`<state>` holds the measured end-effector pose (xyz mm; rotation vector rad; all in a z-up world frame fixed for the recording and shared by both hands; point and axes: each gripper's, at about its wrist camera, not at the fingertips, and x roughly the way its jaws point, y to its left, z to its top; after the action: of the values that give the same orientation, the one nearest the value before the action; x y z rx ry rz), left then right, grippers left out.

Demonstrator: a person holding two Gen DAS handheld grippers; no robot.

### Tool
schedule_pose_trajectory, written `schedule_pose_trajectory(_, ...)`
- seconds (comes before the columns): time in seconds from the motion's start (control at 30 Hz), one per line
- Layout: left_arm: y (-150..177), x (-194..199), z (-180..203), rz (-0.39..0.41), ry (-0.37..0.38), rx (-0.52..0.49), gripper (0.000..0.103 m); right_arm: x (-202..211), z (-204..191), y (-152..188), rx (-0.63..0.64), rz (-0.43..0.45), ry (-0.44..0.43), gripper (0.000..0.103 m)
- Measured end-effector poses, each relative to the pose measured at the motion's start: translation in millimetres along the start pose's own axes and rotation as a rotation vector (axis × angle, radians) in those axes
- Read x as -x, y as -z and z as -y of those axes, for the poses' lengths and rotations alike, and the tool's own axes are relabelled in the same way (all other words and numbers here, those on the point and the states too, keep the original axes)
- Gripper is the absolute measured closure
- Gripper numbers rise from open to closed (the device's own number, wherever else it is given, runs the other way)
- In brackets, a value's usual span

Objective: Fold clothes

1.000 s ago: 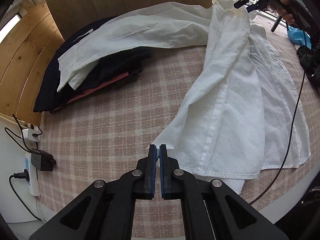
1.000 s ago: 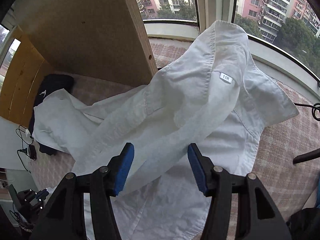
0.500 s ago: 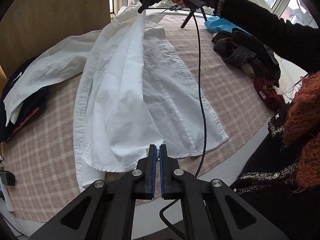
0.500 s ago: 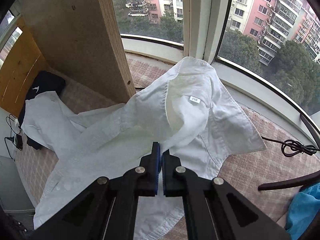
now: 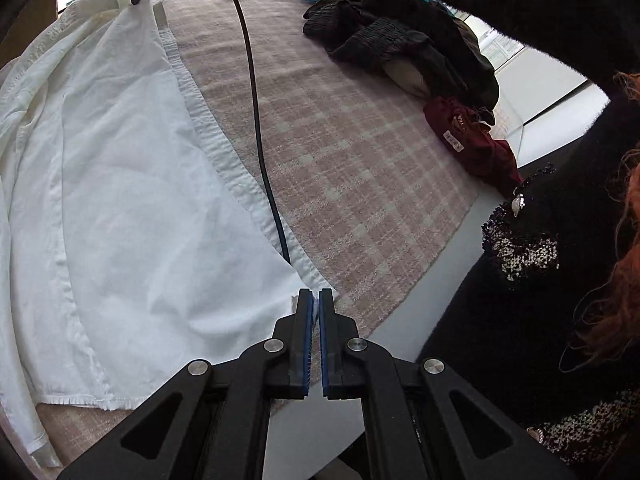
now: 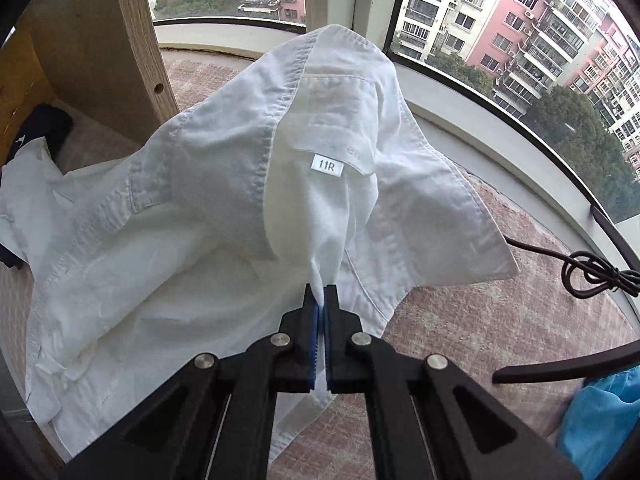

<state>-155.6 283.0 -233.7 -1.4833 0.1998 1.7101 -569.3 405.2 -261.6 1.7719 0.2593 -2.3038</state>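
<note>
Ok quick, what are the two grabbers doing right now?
Left gripper: shut on the white shirt, at its bottom corner.
Right gripper: shut on the shirt, near its collar.

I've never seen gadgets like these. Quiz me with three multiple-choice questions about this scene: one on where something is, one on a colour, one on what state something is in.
1. Where does the white shirt lie?
A. on the checked cloth
B. on the floor
C. on a hanger

2. What colour is the garment nearest the person, beside the dark pile?
A. yellow
B. dark red
C. green

3. What are the right tongs doing?
A. standing wide open over the shirt
B. closed on nothing
C. pinching shirt fabric below the 11R tag

Answers:
1. A: the shirt is spread over the pink checked cloth.
2. B: its crumpled fabric is maroon, with a small label.
3. C: white fabric runs down between the closed blue pads.

The left tongs likewise pinch the shirt's lower corner.
</note>
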Motion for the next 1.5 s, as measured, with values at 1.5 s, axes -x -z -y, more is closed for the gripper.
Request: schedule_pose_trajectory(1.5, 34.0, -14.5, -0.4, 0.114, -0.058, 0.401, 0.063, 47.3, 11.4, 73.0, 0.036, -0.006, -0.128, 0.061)
